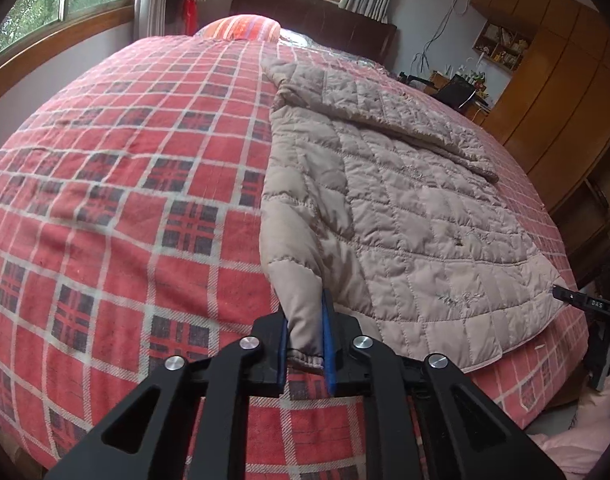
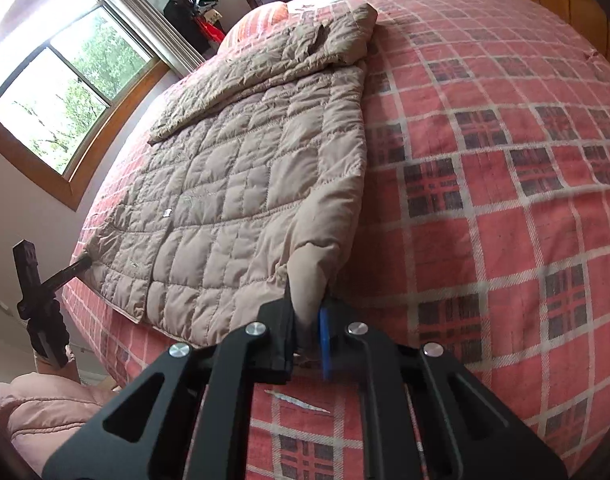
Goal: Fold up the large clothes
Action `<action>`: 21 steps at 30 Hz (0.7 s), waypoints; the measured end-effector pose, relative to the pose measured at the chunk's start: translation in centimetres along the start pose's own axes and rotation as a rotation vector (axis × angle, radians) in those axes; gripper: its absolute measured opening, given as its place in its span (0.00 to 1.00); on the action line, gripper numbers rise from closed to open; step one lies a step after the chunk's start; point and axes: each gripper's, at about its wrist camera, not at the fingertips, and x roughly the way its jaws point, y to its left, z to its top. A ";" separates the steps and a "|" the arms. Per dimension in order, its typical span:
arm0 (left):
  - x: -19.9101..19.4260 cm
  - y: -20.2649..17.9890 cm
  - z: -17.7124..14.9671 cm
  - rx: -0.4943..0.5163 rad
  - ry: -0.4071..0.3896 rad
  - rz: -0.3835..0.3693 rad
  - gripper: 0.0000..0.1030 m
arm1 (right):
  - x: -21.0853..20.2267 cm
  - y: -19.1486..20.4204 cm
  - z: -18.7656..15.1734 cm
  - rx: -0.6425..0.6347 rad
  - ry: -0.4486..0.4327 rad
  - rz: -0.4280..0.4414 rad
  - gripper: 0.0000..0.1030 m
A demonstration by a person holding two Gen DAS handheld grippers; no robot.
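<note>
My left claw (image 1: 307, 336) pinches a sleeve cuff (image 1: 305, 354) of the quilted beige coat (image 1: 405, 216) lying flat on the plaid bed (image 1: 125, 184); my right claw (image 2: 309, 332) pinches its other corner. Puffy, soft, probably slippery: hems and cuffs look like the best holds.

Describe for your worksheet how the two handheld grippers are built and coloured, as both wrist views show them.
Each gripper, left and right, is matte black, with angular linkage arms, triangular cut-outs and round silver pivot bolts. Blue pads line the fingers. The right gripper's body, seen from the left wrist, carries small white lettering, too small to read.
</note>
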 end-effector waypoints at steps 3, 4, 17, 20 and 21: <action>-1.0 -0.6 1.5 0.021 -0.044 -0.015 0.12 | -0.9 0.5 1.3 -0.013 -0.030 0.018 0.08; -1.2 -0.8 2.0 0.031 -0.056 -0.015 0.12 | -1.1 0.6 1.7 -0.020 -0.039 0.018 0.08; 1.2 -0.9 9.1 0.072 -0.108 -0.018 0.12 | -0.5 -0.2 8.8 -0.037 -0.041 0.020 0.08; 2.8 -0.5 10.7 0.056 -0.086 -0.027 0.12 | 0.6 -0.9 10.5 -0.008 -0.019 0.036 0.08; 3.4 -0.3 11.4 0.050 -0.083 -0.027 0.12 | 0.9 -1.1 11.1 0.001 -0.013 0.041 0.08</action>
